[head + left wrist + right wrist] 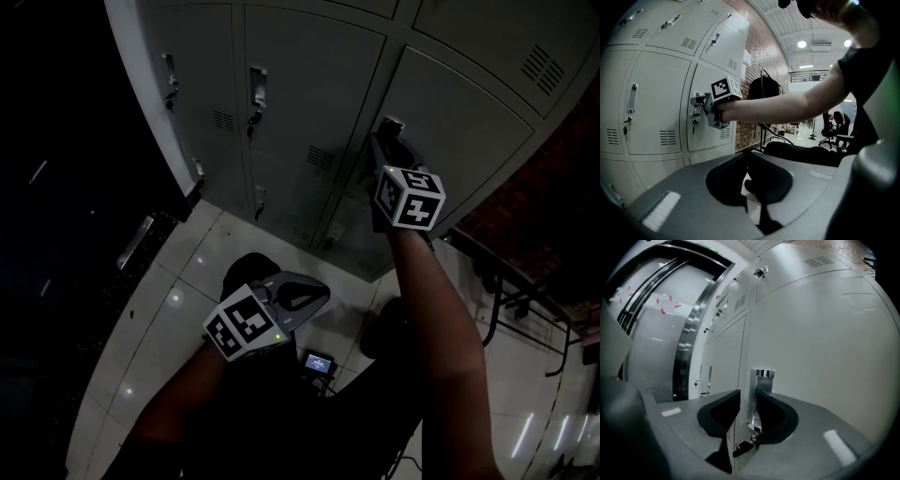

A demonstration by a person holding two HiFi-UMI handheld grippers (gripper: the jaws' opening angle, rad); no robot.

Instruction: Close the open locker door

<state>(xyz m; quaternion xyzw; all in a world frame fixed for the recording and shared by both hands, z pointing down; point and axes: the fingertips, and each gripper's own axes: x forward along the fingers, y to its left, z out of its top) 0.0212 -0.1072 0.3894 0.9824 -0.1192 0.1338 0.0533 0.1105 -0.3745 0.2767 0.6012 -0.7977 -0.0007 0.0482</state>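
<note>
The grey locker door (pixel 459 122) lies about level with its neighbours in the left gripper view (pixel 707 77). Its metal handle (pixel 764 375) stands upright at the door's left edge. My right gripper (pixel 748 397) is raised against the door, and its dark pads (pixel 723 414) sit on either side of the handle's lower part, closed on it. In the head view that gripper (pixel 387 133) is at the handle (pixel 391 122); the left gripper view shows it (pixel 701 104) there too. My left gripper (pixel 322 292) hangs low over the floor, away from the lockers, its jaws together and empty (pixel 746 157).
More grey lockers (pixel 281 84) with handles and vents fill the wall to the left. White floor tiles (pixel 178 291) lie below. A brick wall (pixel 759 56) and a dark rack (pixel 764 86) stand right of the lockers. A steel door frame (pixel 686 333) is further left.
</note>
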